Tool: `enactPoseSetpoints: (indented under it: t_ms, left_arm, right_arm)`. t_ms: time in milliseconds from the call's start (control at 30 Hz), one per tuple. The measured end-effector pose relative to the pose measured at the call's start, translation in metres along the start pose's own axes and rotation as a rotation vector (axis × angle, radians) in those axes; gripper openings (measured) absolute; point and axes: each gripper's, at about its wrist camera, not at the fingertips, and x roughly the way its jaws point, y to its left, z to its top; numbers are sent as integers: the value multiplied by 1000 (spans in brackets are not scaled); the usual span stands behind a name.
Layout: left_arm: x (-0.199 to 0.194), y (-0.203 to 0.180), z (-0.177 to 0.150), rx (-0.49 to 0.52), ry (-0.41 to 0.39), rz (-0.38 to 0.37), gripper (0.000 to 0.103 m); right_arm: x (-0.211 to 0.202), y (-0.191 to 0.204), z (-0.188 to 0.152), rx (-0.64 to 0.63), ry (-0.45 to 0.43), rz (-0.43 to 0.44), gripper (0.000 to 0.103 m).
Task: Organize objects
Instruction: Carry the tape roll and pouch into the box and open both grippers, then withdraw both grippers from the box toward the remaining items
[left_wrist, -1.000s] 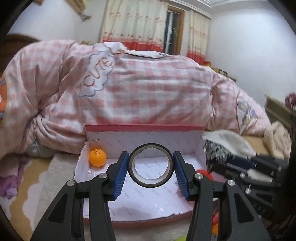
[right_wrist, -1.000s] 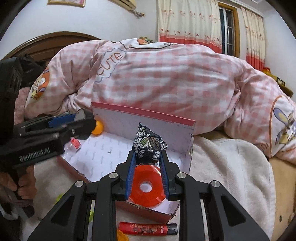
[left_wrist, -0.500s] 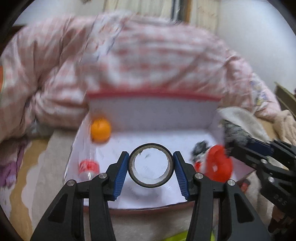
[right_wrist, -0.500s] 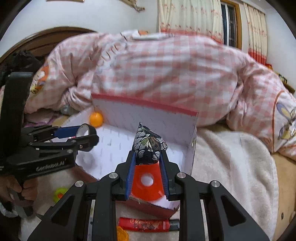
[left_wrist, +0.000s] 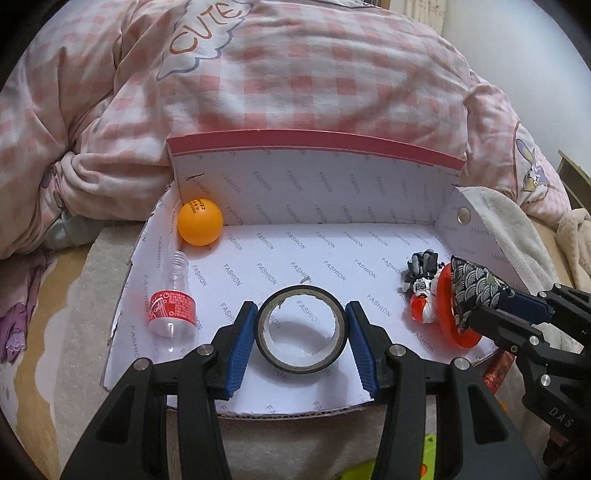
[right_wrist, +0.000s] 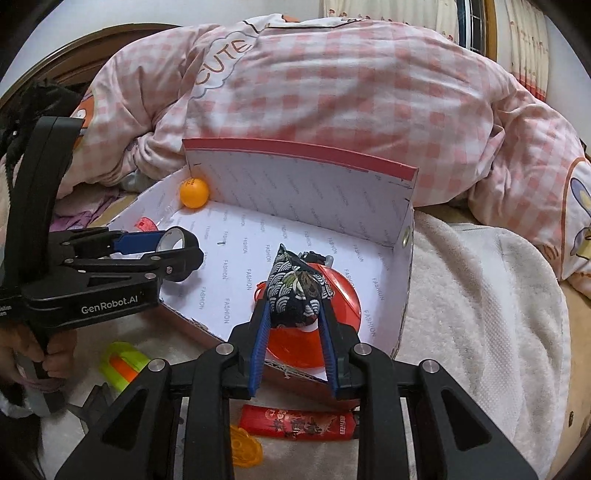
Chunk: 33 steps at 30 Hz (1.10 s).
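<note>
Open floor across the middle of the box (left_wrist: 424, 177), from back wall to low front edge. Blocked at the back left corner by an orange ball (left_wrist: 200, 221), along the left edge by a small bottle (left_wrist: 171, 302), near the right wall by a toy figure (left_wrist: 421, 284) and red disc (left_wrist: 452, 314). Behind the back wall, a heaped quilt (left_wrist: 295, 74). Before the front edge on the bed, a red lighter (right_wrist: 299, 422).

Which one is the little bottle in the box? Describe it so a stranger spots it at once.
Find the open white box printed FASHION, in front of the pink checked quilt. Along its left side, nearer than the orange ball, lies the bottle. It is the only clear plastic thing there, on its side, with a red label and no cap.
</note>
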Motion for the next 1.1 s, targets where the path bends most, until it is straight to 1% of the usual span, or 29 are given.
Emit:
enactPoseSetpoints:
  t_ms: [167,233,267,300,333,367,400,500,833,900,967,1100]
  left_arm:
    - [0,0,2,0,-9,3,49]
    - [0,-1,2,9,-8,3,52]
    - [0,-1,2,13,-11,0,56]
    - [-1,-1,2,16,-13,-2,64]
    - [-2,-1,2,18,-18,-4,67]
    - [-3,-1,2,17,-24,-7,71]
    - [-4,-1,2,15,-27,-10,73]
    - [-6,1,3,10,-30,-17,76]
    - [-6,-2,1,23,-32,-12,78]
    - [-9,-3,1,32,-37,-10,78]
    - [-14,-2,0,41,-45,-5,78]
    - [-23,2,-3,42,-51,-2,78]
  right_arm:
    - [2,-3,0,11,0,12,29]
    - [3,-1,0,11,-1,9,31]
    - [3,-1,-1,10,-3,5,32]
    - [3,-2,-1,9,-3,-1,33]
    - [4,-1,-1,9,-4,-5,37]
    - [4,-2,-1,10,-5,-15,44]
    - [4,-3,-2,13,-7,-30,47]
    - [5,-5,-3,6,-16,-29,50]
    - [4,-5,-2,7,-20,-40,52]
    - [2,-6,-2,10,-25,-40,55]
    - [-3,-7,-2,18,-37,-20,64]
    - [-13,-5,-5,14,-47,-22,68]
